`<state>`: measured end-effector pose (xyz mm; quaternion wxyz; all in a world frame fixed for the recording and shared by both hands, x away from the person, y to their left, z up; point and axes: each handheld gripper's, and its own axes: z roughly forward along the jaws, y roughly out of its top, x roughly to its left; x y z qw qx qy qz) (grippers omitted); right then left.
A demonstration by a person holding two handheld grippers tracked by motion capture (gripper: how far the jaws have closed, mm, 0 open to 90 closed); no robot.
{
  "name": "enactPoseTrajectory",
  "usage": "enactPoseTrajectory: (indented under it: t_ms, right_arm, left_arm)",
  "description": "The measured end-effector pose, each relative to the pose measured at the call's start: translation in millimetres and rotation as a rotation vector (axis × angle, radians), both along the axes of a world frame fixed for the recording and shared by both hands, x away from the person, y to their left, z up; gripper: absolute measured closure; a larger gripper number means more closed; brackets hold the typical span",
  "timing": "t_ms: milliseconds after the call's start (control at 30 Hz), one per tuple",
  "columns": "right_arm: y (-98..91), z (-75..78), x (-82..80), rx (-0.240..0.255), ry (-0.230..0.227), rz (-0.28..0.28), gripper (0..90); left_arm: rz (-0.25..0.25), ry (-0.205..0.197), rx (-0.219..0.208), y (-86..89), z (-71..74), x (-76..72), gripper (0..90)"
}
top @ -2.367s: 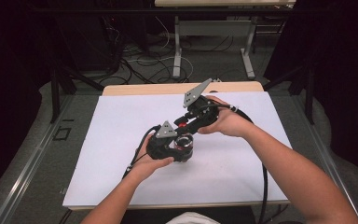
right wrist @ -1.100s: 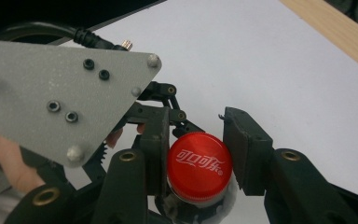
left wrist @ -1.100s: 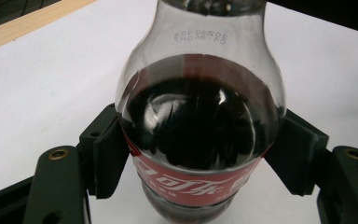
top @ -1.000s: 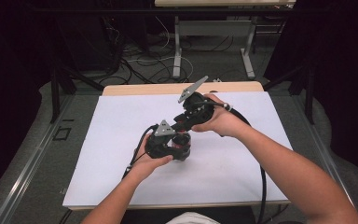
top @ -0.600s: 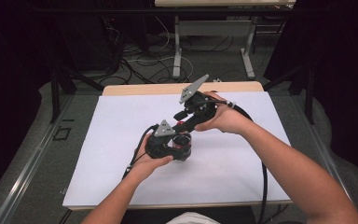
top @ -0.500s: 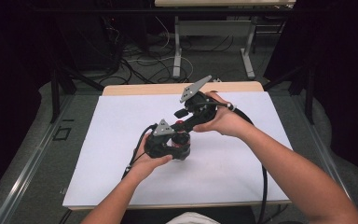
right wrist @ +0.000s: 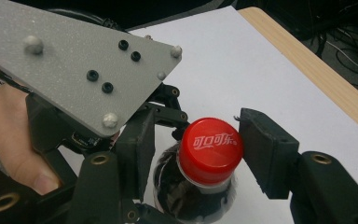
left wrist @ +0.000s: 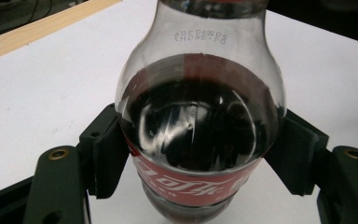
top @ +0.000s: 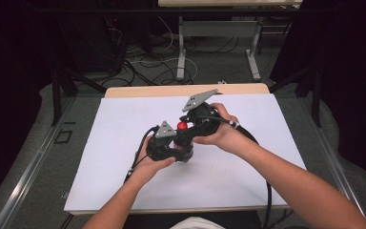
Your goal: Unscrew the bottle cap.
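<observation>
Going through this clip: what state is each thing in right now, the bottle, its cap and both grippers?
Cola bottle: upright on the white table, partly full of dark drink, clamped at its label.
Red cap: on the bottle's neck; how tight, cannot tell.
Left gripper: shut on the bottle's body.
Right gripper: jaws astride the cap, just opened, a gap at the right pad; open.

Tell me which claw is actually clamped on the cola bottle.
The left claw: its pads press both sides of the cola bottle at the label. The right claw only straddles the red cap, with a gap at each pad.
</observation>
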<state>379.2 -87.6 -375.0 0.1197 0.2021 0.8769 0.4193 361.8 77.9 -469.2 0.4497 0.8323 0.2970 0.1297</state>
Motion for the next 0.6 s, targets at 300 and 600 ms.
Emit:
enactPoseTrajectory:
  t_ms: [300,600]
  right_arm:
    - [3.2,-0.4,8.5,0.001,0.047,0.024,53.2]
    - [6.6,5.9,16.6,-0.059,0.076,0.060,62.1]
  left_arm:
    - [-0.003,-0.007,0.004,-2.4,-0.8,-1.2,29.9]
    - [-0.018,-0.006,0.007,-3.5,0.5,-3.0,29.9]
